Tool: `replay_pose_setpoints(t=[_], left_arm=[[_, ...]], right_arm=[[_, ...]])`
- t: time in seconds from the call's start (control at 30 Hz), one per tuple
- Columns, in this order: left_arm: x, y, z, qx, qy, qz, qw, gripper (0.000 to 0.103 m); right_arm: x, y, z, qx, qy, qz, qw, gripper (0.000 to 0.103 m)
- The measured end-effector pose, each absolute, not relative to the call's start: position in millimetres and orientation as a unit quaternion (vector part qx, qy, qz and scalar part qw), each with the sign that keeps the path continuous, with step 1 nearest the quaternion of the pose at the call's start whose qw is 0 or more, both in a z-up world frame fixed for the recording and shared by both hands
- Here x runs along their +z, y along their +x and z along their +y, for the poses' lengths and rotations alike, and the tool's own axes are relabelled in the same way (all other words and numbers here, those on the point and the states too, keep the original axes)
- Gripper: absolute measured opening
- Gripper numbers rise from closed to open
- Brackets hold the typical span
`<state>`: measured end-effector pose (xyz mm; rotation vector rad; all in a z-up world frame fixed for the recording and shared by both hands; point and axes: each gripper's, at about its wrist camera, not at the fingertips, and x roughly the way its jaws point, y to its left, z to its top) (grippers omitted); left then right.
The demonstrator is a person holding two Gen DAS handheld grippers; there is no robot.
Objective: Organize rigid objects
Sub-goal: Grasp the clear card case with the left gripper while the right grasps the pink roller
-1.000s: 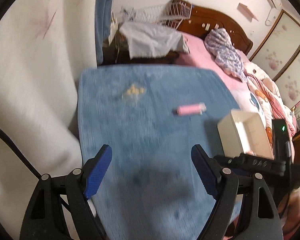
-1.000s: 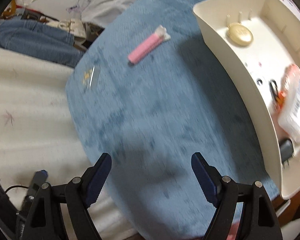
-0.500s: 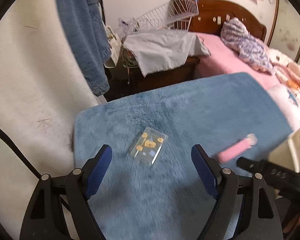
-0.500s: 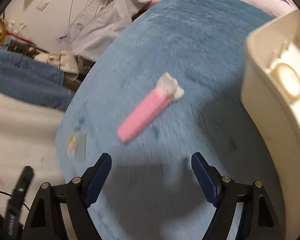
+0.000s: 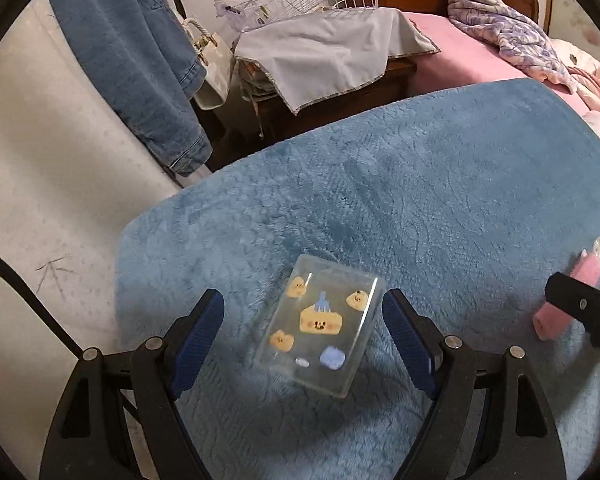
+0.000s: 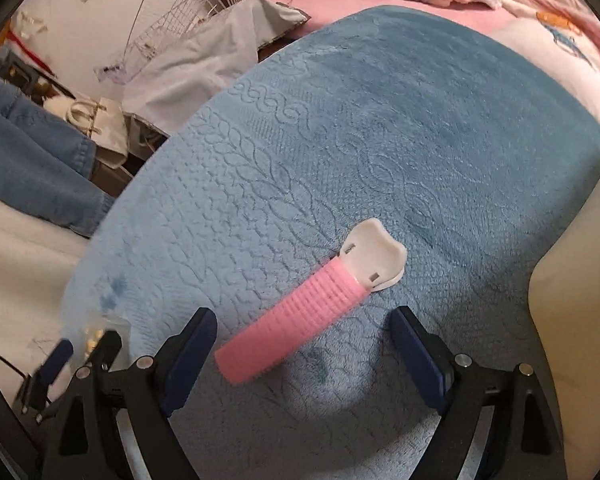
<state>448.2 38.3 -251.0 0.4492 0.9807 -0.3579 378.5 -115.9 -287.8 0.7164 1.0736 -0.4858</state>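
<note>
The left gripper (image 5: pixel 302 338) stands apart over the clear card case (image 5: pixel 320 324), not touching it. The right gripper (image 6: pixel 304 354), whose jaws just opened wider, frames the pink hair roller (image 6: pixel 296 312). Both lie on the blue mat (image 6: pixel 380 128); much free mat lies beyond them, and a cream bin (image 6: pixel 576 312) borders the right.
</note>
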Motion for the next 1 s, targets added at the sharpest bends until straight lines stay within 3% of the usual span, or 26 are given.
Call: replay_pose_setpoints(t=[0.17,0.33,0.5,0.7,1.0], left_arm=[[-263,448,37,-0.177,0.216,0.462,0.842,0.084],[-264,451,45,-0.199,0.179,0.474,0.839,0.074],[-264,454,47,-0.209,0.152,0.483,0.837,0.066],[-267,453,46,-0.207,0.146,0.480,0.840,0.063],[-266,444,55,-0.208,0.128,0.487,0.839,0.058]], right_arm=[[-290,386,-108,-0.239,0.289,0.504,0.778,0.090],[-292,387,-103,-0.249,0.264,0.498,0.787,0.085],[-291,384,-100,-0.254,0.247,0.491,0.796,0.073],[-289,380,-97,-0.243,0.225,0.493,0.805,0.063],[-286,376,-90,-0.205,0.229,0.495,0.813,0.040]])
